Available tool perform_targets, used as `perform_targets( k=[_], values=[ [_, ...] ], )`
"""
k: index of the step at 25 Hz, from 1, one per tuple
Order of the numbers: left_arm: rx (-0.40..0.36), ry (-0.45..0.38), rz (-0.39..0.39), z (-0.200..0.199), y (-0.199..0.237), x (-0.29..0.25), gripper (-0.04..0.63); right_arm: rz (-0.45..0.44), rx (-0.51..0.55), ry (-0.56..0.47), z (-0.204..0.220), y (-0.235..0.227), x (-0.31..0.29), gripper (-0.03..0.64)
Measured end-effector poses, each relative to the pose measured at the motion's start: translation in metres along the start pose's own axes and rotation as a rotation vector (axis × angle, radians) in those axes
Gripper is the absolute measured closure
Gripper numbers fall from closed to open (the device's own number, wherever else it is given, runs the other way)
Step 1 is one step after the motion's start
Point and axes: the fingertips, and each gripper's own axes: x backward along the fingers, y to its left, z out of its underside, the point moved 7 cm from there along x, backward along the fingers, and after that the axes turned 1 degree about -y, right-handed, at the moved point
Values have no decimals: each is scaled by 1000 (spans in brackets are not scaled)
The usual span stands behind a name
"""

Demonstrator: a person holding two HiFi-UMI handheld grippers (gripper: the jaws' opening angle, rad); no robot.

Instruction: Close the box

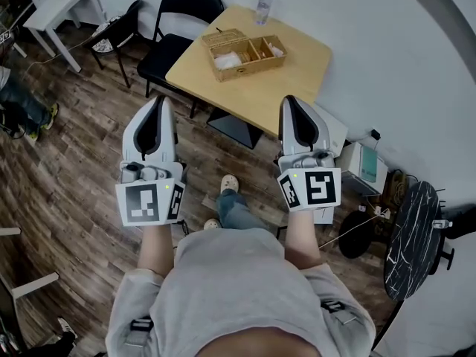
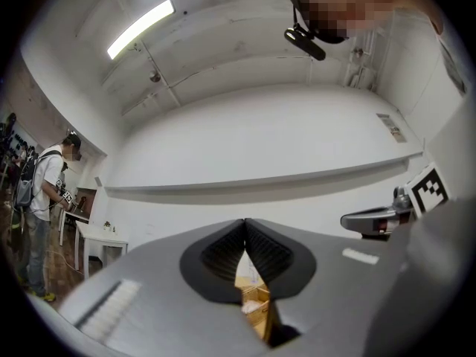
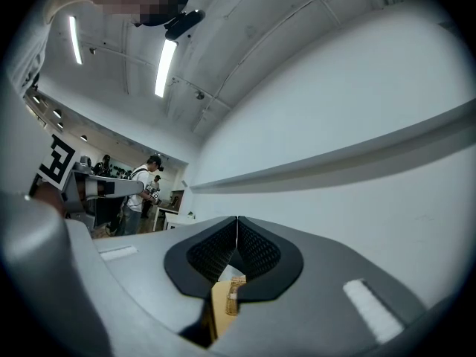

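A woven wicker box (image 1: 245,53) stands open on a light wooden table (image 1: 297,73), its lid tipped back at the far left and its compartments showing. Both grippers hang in the air well short of the table. My left gripper (image 1: 159,103) is shut with nothing in it. My right gripper (image 1: 291,103) is shut and empty too. In the left gripper view a strip of the box (image 2: 256,307) shows below the meeting jaws. In the right gripper view the box (image 3: 232,297) appears the same way, small and far.
A clear water bottle (image 1: 265,6) stands at the table's far edge. A black folding chair (image 1: 177,28) sits left of the table, a white side table (image 1: 63,10) farther left. A person with a backpack (image 2: 41,199) stands across the room. Cables and a black round stool (image 1: 413,236) lie at the right.
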Motion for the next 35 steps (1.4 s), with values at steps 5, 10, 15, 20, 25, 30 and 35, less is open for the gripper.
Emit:
perform_targets(
  k=[5,10,15,20,25,30,35],
  values=[
    [-10,-8,-13,10,8,-45,537,-25,-5,-12,8,-20,-46,612],
    [-12,-24,-30,16,13,-88,537,-54,-2,-28,13,-43,-88,611],
    [-19,-32,-57,23,18,-124,537,-82,-6,-39,20,-65,-126,611],
    [-32,-34,-87,31,22,-152,537,-114,-23,-55,28,-83,-160,612],
    [-49,-37,-126,38,24,-173,537,-153,-38,-66,37,-97,-186,611],
    [-63,-35,-156,43,22,-185,537,-184,-63,-64,49,-106,-201,612],
    [-71,-21,-175,47,23,-193,537,-201,-79,-63,56,-111,-212,612]
  ],
)
